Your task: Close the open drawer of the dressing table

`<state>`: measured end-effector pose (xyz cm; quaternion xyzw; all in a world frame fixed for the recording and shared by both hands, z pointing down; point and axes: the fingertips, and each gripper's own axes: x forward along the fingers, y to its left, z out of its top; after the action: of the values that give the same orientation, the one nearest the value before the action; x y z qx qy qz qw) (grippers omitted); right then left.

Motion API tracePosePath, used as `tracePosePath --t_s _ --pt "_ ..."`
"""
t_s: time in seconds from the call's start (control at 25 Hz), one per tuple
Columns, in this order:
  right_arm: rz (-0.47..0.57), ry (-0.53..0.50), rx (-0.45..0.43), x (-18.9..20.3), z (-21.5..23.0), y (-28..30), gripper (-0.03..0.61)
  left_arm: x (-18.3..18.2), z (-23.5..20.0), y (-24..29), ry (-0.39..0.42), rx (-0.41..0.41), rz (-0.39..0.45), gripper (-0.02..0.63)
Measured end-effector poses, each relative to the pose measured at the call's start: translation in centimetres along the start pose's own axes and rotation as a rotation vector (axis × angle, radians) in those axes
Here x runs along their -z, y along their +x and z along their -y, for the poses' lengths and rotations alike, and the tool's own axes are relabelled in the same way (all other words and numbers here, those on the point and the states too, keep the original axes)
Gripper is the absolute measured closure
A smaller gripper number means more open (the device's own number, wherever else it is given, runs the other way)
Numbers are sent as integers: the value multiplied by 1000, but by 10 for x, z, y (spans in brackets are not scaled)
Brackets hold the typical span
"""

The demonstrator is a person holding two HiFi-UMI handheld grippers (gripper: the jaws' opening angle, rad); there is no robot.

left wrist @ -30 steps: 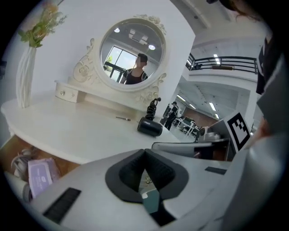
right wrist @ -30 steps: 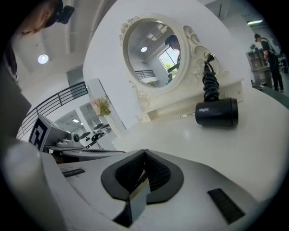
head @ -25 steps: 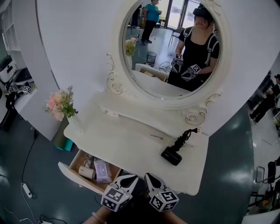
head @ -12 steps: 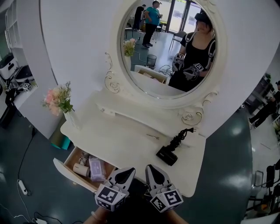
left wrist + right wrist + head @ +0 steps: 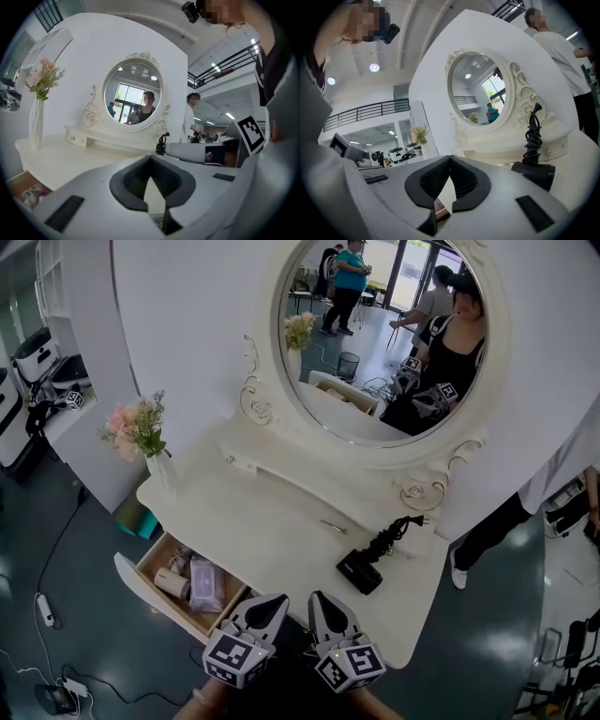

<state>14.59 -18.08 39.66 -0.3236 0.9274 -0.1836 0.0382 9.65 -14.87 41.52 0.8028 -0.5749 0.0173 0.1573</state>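
Note:
The white dressing table (image 5: 281,540) stands under an oval mirror (image 5: 384,343). Its left drawer (image 5: 141,592) is pulled out, with several small items (image 5: 202,582) inside; in the left gripper view a corner of the drawer (image 5: 21,190) shows at lower left. My left gripper (image 5: 272,602) hangs shut and empty at the table's front edge, just right of the drawer and apart from it. Beside it my right gripper (image 5: 319,600) is shut and empty too. Both point toward the mirror, the left gripper (image 5: 150,157) and the right gripper (image 5: 450,158) each with tips together.
A black hair dryer (image 5: 364,570) with a coiled cord lies on the tabletop at right, and a vase of pink flowers (image 5: 141,432) stands at its left end. A person's legs (image 5: 492,531) are right of the table. A power strip (image 5: 45,610) and cables lie on the floor at left.
The head view has shifted slightly right. A person has stepped in beside the table's right end. Both grippers stay shut at the front edge.

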Motion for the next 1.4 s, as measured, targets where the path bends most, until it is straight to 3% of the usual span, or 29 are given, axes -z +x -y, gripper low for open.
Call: tracePosePath --t_s 0.32,0.56,0.88,1.4 --pt "-95 32 -38 28 -24 26 571 4 -46 -36 -5 -139 -24 595" --pt "-187 78 -60 58 -57 59 571 20 -90 -72 -38 -215 -89 595" --pt "-321 98 -89 111 -127 92 571 50 -155 -138 -105 -268 -196 595" --pt "-487 186 -38 216 -222 125 571 123 -244 -241 -220 -293 -342 595"
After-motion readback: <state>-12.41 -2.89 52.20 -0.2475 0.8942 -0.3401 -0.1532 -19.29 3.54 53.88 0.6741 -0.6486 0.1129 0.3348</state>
